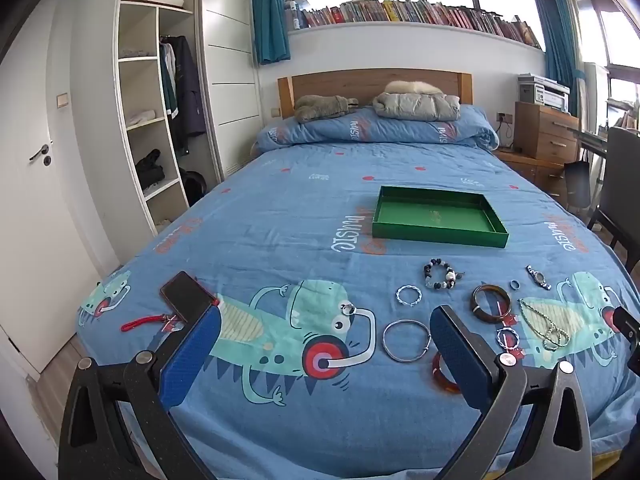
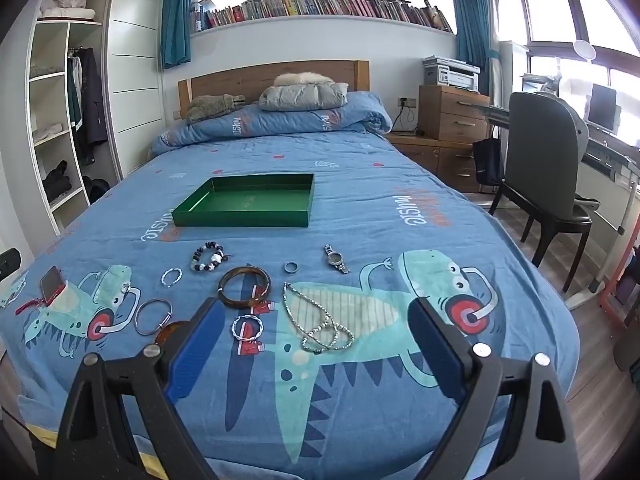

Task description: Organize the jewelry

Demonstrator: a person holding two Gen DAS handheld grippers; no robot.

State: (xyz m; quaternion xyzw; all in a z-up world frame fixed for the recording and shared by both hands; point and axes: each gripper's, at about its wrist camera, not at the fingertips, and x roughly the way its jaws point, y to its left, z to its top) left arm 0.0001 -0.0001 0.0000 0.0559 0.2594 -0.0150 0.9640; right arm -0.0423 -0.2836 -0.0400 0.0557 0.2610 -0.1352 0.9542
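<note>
An empty green tray (image 1: 440, 234) (image 2: 240, 218) lies on the blue bedspread. In front of it lie a bead bracelet (image 1: 441, 273) (image 2: 209, 262), a brown bangle (image 1: 491, 303) (image 2: 245, 286), a silver bangle (image 1: 406, 340) (image 2: 153, 316), a red bangle (image 1: 442, 376), a silver chain necklace (image 1: 544, 324) (image 2: 320, 320), a watch (image 1: 538, 277) (image 2: 336, 259), a small ring (image 1: 515, 284) (image 2: 291, 267) and twisted bracelets (image 1: 409, 294) (image 2: 248, 327). My left gripper (image 1: 324, 328) is open and empty above the bed's near edge. My right gripper (image 2: 316, 320) is open and empty, the necklace between its fingers in view.
A phone (image 1: 186, 295) (image 2: 51, 283) with a red strap lies at the bed's left. A folded duvet (image 1: 376, 128) and jackets are at the headboard. A wardrobe (image 1: 152, 120) stands left. A chair (image 2: 548, 168), drawers (image 2: 452, 116) and a desk stand right.
</note>
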